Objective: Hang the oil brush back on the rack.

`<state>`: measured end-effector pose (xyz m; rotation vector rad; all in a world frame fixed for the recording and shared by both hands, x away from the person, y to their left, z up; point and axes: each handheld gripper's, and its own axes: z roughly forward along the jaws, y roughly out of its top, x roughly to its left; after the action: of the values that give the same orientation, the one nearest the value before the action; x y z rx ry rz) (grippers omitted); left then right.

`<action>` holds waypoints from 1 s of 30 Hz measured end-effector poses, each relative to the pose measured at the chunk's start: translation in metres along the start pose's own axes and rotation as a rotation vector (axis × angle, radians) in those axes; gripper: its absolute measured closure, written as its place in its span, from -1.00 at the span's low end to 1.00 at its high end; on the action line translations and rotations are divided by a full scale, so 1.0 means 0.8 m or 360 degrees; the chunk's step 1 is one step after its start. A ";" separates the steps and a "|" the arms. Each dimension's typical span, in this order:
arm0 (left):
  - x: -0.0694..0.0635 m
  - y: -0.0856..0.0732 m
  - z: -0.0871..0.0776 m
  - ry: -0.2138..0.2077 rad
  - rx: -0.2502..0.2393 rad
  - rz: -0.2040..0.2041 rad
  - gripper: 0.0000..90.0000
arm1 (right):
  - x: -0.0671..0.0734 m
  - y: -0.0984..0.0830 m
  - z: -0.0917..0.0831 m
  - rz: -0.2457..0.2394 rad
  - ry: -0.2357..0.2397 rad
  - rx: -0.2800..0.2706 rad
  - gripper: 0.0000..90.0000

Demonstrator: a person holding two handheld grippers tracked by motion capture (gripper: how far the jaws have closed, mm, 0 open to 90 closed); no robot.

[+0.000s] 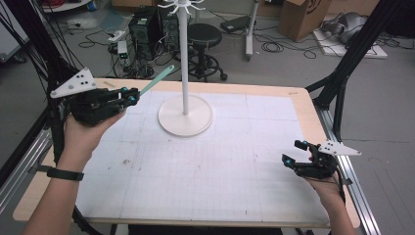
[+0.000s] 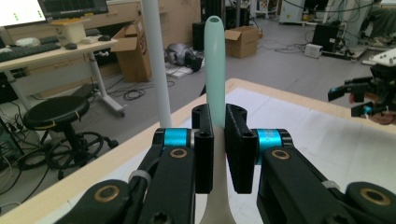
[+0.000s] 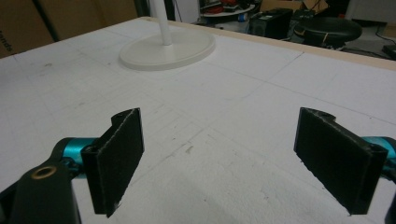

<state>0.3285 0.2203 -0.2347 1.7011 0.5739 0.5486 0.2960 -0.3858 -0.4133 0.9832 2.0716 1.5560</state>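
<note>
The left gripper has its two flat black jaws clamped on the neck of a mint-green utensil handle. The pads are matt and blocky, backed by glossy teal collars and black arms with brass-coloured pivots. Between the pads the utensil is pale cream and narrow, widening below them toward the bottom of the left gripper view; what kind of head it has I cannot tell. Beyond the pads it turns to a smooth, slim, round-ended mint shaft with a small hole at its tip, pointing straight out along the jaws. In the high view this gripper is held up over the table's far left corner, a grey three-cornered plate on its back, and the handle slants out from it toward the white pole.

The right gripper stands with its jaws wide apart, nothing between them, rough-faced black pads low over the table. That surface is a white sheet with a faint grid and a few scuffs, edged in light wood. In the high view it sits near the right edge, well apart from the utensil.

Farther out from both grippers stands a white rack stand: a thin smooth pole rising from a flat round base, with small hooked arms at the top.
</note>
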 end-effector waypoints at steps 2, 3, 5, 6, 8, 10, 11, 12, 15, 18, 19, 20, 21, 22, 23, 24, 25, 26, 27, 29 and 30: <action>0.002 0.009 0.002 0.0000 -0.0007 -0.0005 0.83 | 0.000 0.000 0.001 -0.0001 0.0001 0.0004 -0.66; 0.002 0.014 0.003 -0.0001 -0.0007 -0.0005 0.83 | 0.000 0.000 0.001 -0.0003 0.0002 0.0008 -0.66; 0.003 0.024 0.006 0.0015 -0.0011 -0.0002 0.83 | 0.000 0.000 0.001 0.0000 0.0006 0.0010 -0.66; 0.004 0.028 0.007 0.0016 -0.0021 -0.0002 0.83 | 0.000 0.000 0.001 0.0000 0.0005 0.0011 -0.66; 0.005 0.037 0.007 0.0015 -0.0061 -0.0016 0.83 | -0.001 0.000 0.001 0.0001 0.0006 0.0007 -0.66; 0.006 0.044 0.008 0.0021 -0.0079 -0.0022 0.83 | -0.001 0.000 0.001 0.0002 0.0008 0.0004 -0.66; 0.007 0.049 0.008 0.0023 -0.0088 -0.0022 0.83 | -0.001 0.000 0.001 0.0003 0.0010 0.0003 -0.66; 0.008 0.051 0.009 0.0026 -0.0099 -0.0030 0.83 | -0.001 -0.001 0.000 0.0001 0.0008 0.0006 -0.66; 0.010 0.058 0.010 0.0033 -0.0125 -0.0047 0.83 | -0.002 -0.001 0.000 0.0005 0.0009 0.0006 -0.66; 0.011 0.065 0.010 0.0041 -0.0146 -0.0047 0.83 | -0.002 -0.001 0.000 0.0001 0.0013 -0.0001 -0.66; 0.011 0.068 0.011 0.0053 -0.0154 -0.0049 0.83 | -0.002 -0.001 0.000 0.0003 0.0013 0.0001 -0.66; 0.011 0.069 0.011 0.0057 -0.0160 -0.0050 0.83 | -0.002 -0.001 0.000 0.0010 0.0013 0.0004 -0.66; 0.011 0.071 0.012 0.0062 -0.0166 -0.0050 0.83 | -0.002 -0.001 0.000 0.0010 0.0012 0.0002 -0.66; 0.011 0.072 0.013 0.0066 -0.0165 -0.0048 0.83 | -0.002 -0.001 0.000 0.0011 0.0013 0.0003 -0.66; 0.012 0.074 0.013 0.0075 -0.0177 -0.0050 0.83 | -0.002 -0.001 0.000 0.0011 0.0015 0.0003 -0.66; 0.013 0.074 0.013 0.0070 -0.0181 -0.0055 0.83 | -0.002 -0.001 0.000 0.0012 0.0019 0.0006 -0.66; 0.014 0.075 0.014 0.0079 -0.0186 -0.0058 0.83 | -0.002 -0.001 0.000 0.0011 0.0020 0.0007 -0.66; 0.014 0.075 0.014 0.0084 -0.0192 -0.0057 0.83 | -0.002 -0.001 0.000 0.0013 0.0023 0.0009 -0.66; 0.015 0.076 0.014 0.0090 -0.0200 -0.0060 0.83 | -0.002 -0.001 0.000 0.0011 0.0023 0.0009 -0.66; 0.017 0.076 0.013 0.0099 -0.0221 -0.0078 0.83 | -0.002 -0.001 0.000 0.0011 0.0022 0.0007 -0.66; 0.018 0.077 0.012 0.0096 -0.0227 -0.0080 0.83 | -0.002 -0.001 0.000 0.0015 0.0024 0.0006 -0.66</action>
<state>0.3509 0.2111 -0.1755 1.5359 0.6053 0.5924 0.2967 -0.3868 -0.4140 0.9868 2.0839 1.5697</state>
